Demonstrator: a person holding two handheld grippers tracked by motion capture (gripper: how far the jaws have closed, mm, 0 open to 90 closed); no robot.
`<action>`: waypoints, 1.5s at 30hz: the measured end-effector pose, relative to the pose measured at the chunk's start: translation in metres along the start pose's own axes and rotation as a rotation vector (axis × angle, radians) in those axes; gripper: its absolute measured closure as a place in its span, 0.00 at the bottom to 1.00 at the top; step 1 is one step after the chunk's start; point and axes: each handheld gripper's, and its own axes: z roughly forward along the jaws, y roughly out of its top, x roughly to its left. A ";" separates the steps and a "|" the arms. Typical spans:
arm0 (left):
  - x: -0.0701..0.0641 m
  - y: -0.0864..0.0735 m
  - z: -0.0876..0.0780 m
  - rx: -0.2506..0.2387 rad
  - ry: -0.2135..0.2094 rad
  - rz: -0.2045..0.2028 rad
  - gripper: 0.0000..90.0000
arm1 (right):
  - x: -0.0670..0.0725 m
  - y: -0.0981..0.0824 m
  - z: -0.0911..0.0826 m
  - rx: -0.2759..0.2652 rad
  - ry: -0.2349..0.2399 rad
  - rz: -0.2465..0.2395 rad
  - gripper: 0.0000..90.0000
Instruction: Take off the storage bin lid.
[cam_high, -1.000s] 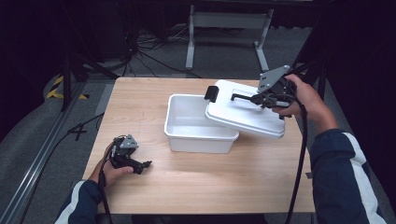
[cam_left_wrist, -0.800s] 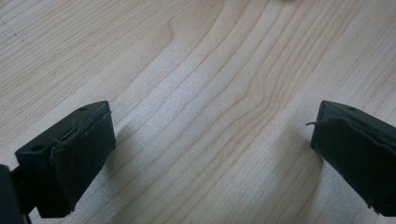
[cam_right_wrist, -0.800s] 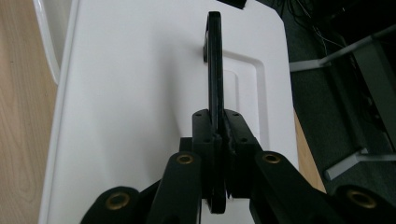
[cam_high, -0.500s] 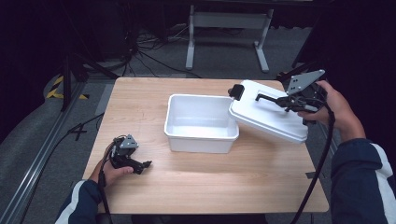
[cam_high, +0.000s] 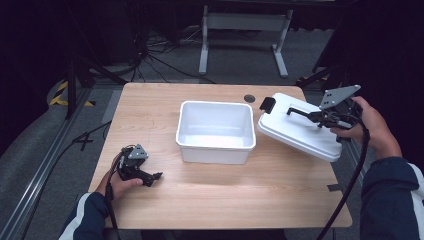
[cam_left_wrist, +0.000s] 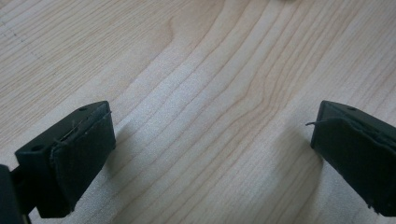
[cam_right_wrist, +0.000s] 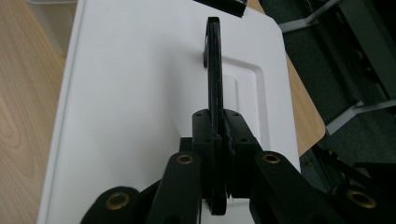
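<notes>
two black jaws of the right gripper (cam_right_wrist: 218, 154) are pressed together on the thin black handle (cam_right_wrist: 214, 70) of a white lid (cam_high: 300, 127), the handle standing edge-on between them in the right gripper view. the lid hangs tilted from that grip, its left end with a black latch (cam_high: 267, 104) higher and toward the tub, its right end low over the right side of the table (cam_high: 225, 195) and reaching past that edge. from the high view i cannot tell whether the low end touches the wood. the open white tub (cam_high: 216, 131) sits mid-table, apart from the lid, and looks empty.

the step in hand seems to be setting the lid aside on the table. to do it well, bring it a little inward so it does not overhang the edge, level it by rolling the wrist, then lower until the rim rests flat before letting the jaws part. the narrow handle gives little hold against twisting, so move slowly.

the left gripper (cam_high: 135, 167) rests low at the near left of the table, jaws spread wide with nothing but bare wood between them.
</notes>
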 end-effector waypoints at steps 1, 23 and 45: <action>0.000 0.000 0.000 0.001 0.003 0.006 0.00 | 0.000 -0.004 0.001 -0.001 0.004 0.011 0.94; 0.000 0.000 0.001 -0.003 0.000 -0.004 0.00 | 0.023 -0.043 0.072 0.039 0.079 0.079 0.94; 0.000 0.000 0.001 -0.002 0.000 -0.004 0.00 | 0.038 -0.055 0.113 0.035 0.111 0.139 0.94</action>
